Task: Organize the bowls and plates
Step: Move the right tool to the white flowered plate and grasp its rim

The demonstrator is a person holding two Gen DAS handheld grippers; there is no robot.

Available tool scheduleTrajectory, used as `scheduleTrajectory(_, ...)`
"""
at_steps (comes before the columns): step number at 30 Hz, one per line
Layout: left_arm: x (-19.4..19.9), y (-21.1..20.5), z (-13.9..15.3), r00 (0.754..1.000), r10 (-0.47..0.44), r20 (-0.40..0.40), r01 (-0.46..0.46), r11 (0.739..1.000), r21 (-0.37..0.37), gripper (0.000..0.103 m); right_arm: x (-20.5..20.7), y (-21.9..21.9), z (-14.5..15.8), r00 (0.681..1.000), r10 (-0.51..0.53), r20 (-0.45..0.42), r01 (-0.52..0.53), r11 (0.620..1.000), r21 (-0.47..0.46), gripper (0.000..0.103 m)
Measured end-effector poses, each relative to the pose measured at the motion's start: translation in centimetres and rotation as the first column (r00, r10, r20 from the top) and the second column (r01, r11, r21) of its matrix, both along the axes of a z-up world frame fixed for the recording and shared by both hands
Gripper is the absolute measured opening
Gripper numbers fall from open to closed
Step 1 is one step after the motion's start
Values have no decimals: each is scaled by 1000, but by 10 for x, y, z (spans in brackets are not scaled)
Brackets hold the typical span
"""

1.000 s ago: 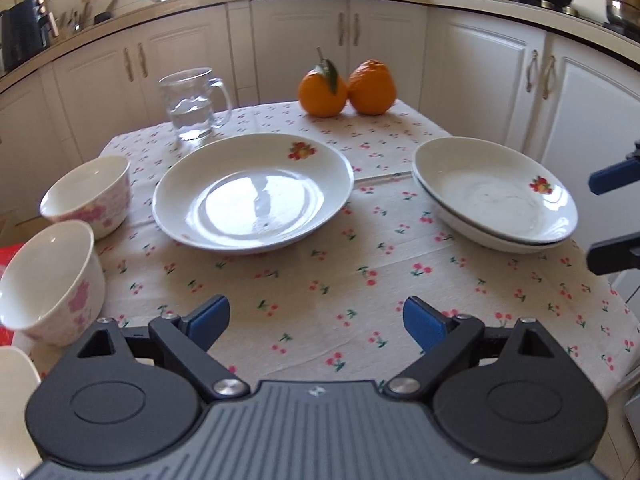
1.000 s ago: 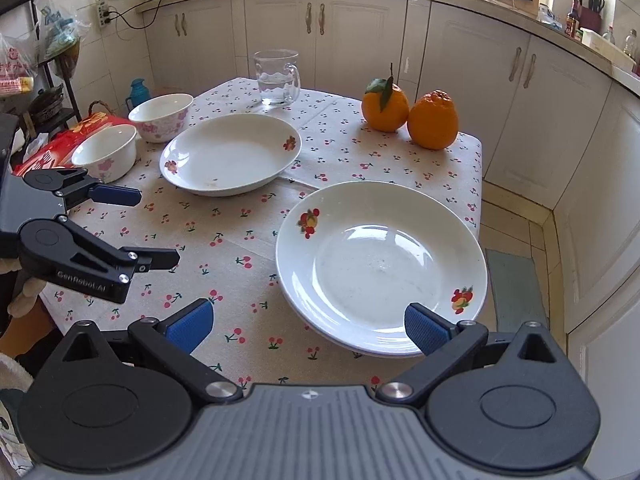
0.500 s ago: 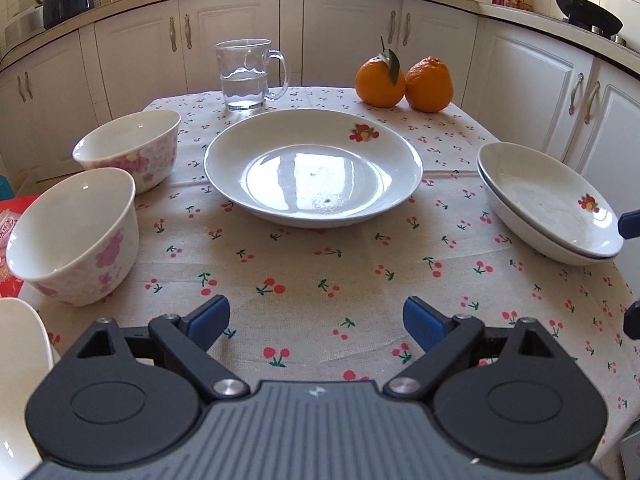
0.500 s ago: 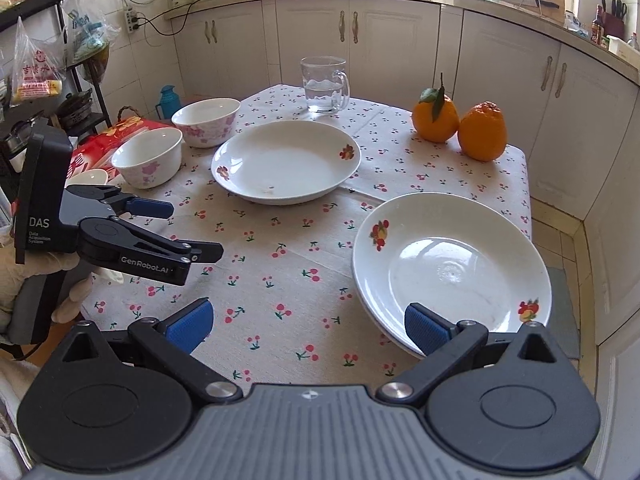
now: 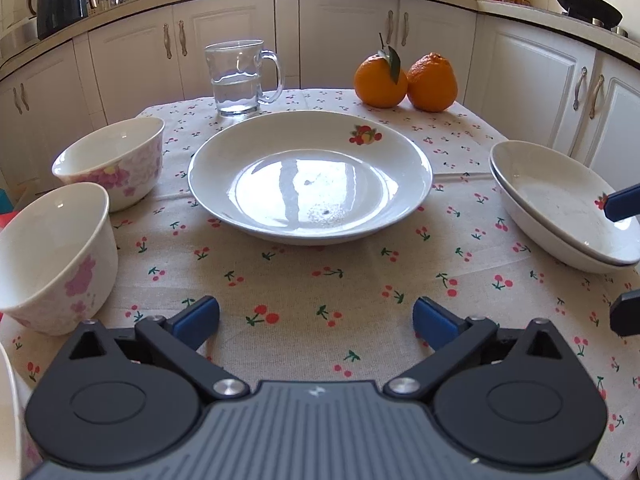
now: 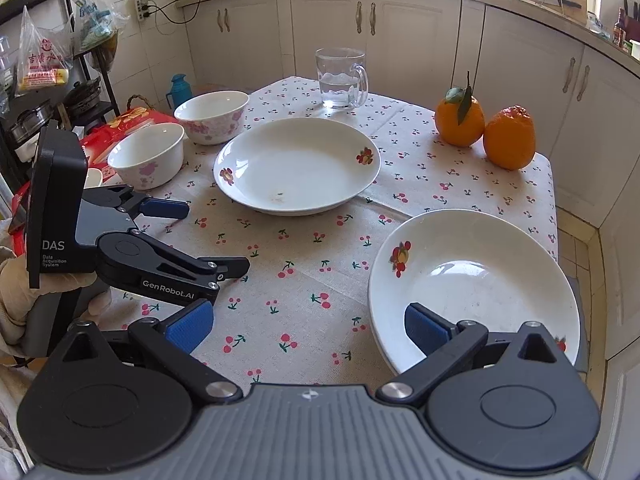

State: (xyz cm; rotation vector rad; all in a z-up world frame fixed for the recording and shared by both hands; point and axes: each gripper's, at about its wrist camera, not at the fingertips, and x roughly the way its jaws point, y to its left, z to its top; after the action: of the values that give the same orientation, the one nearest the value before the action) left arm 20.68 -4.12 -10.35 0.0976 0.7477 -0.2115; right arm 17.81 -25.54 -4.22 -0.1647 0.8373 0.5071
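Nearest in the left wrist view, the left gripper point(image 5: 316, 316) hangs over bare cherry-print cloth point(image 5: 320, 280) on the worktop; its two blue-padded fingers point(image 5: 196, 318) are spreading to their widest and have nothing between them. The right gripper point(image 6: 308, 326) is also spread wide and grips nothing, with its right finger point(image 6: 426, 326) above the near rim of the stack of plates point(image 6: 472, 276) and its left finger over the cloth.

Plates: three can be counted. Two are stacked at the near right corner of the worktop, the double rim showing in the left wrist view. One single plate point(image 5: 310, 176) lies alone in the middle, with a fruit print on its rim.

Bowls: two white ones with pink flowers stand on the left side, the near bowl point(image 5: 54, 252) just in front of the far bowl point(image 5: 114, 160); whether they touch I cannot tell. A sliver of a further white dish point(image 5: 8, 412) shows at the near left edge, too cut off to name.

Beyond the single plate stand one glass mug point(image 5: 240, 78) partly filled with water at the far left, and two oranges point(image 5: 404, 76) touching each other at the far right
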Motion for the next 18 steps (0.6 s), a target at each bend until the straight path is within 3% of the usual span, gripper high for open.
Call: scheduleTrajectory(18, 21, -2, -4, 999, 33, 23, -33, 999, -3, 103, 79, 19, 19, 987, 161, 2, -160, 983, -85, 103)
